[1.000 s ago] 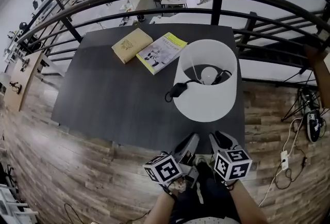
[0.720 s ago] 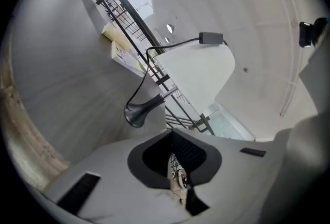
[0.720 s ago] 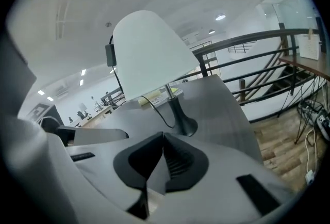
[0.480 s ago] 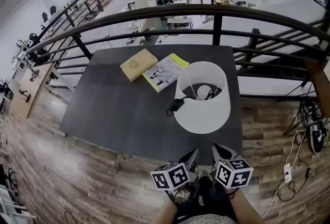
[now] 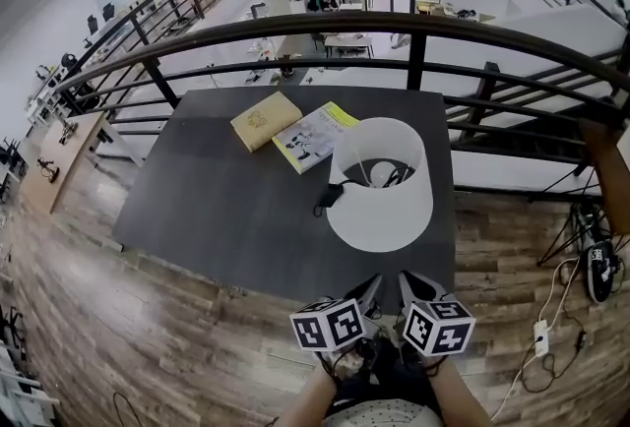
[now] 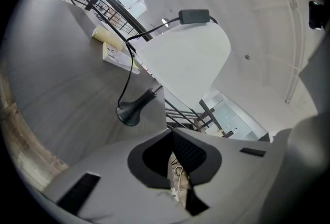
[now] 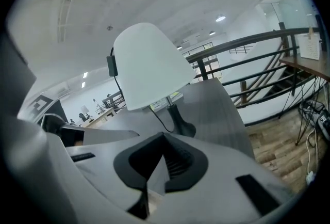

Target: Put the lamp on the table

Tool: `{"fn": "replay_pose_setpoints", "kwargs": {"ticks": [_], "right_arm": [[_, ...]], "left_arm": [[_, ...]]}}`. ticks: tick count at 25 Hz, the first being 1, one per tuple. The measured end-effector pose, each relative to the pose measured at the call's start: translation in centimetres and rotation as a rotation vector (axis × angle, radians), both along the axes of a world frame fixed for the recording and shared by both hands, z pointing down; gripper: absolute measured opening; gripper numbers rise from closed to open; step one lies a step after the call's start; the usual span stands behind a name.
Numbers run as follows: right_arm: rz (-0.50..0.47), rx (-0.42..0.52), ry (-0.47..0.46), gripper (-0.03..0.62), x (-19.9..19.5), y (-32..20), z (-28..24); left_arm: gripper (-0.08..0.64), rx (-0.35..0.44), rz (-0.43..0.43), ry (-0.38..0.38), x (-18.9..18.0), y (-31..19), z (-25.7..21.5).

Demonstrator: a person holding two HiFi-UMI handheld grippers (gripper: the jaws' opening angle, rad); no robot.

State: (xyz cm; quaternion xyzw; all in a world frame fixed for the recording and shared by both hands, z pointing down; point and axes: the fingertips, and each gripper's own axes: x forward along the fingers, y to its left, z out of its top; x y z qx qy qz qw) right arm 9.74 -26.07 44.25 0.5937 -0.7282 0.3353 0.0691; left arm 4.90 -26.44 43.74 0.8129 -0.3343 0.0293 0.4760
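- A tan flat book (image 5: 266, 120) and a yellow-edged magazine (image 5: 313, 136) lie at the far side of the dark grey rectangular worktop (image 5: 217, 209). They are well apart from the white drum-shaded table lamp (image 5: 382, 209). They are only at risk if the lamp gets shoved far and left into them.
- A black power adapter (image 5: 330, 195) on its black cord seems to hang over the shade's left rim. A snag or tug on that cord could tilt the shade or pull the lamp over.
- The left gripper (image 5: 370, 285) hovers at the worktop's near edge, its fingers pressed together with nothing between them. A swing forward could knock the shade.
- The lamp stands upright on the near-right part of the worktop, so the task looks done. It sits close to the near edge, though, and a bump could send it onto the wooden plank floor (image 5: 177, 317).
- The right gripper (image 5: 409, 279) is just beside the left one, its fingers likewise closed and empty. A careless sweep toward the shade carries the same hazard.
- Further right, the lamp also stands near the worktop's right edge, so a push that way could tip it off.
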Motion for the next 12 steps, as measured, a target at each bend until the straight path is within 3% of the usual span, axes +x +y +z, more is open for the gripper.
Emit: {"fn": "replay_pose_setpoints", "kwargs": {"ticks": [12], "right_arm": [[0.006, -0.019, 0.003, 0.011, 1.0, -0.4, 0.6]], "left_arm": [[0.008, -0.012, 0.014, -0.042, 1.0, 0.2, 0.6]]}}
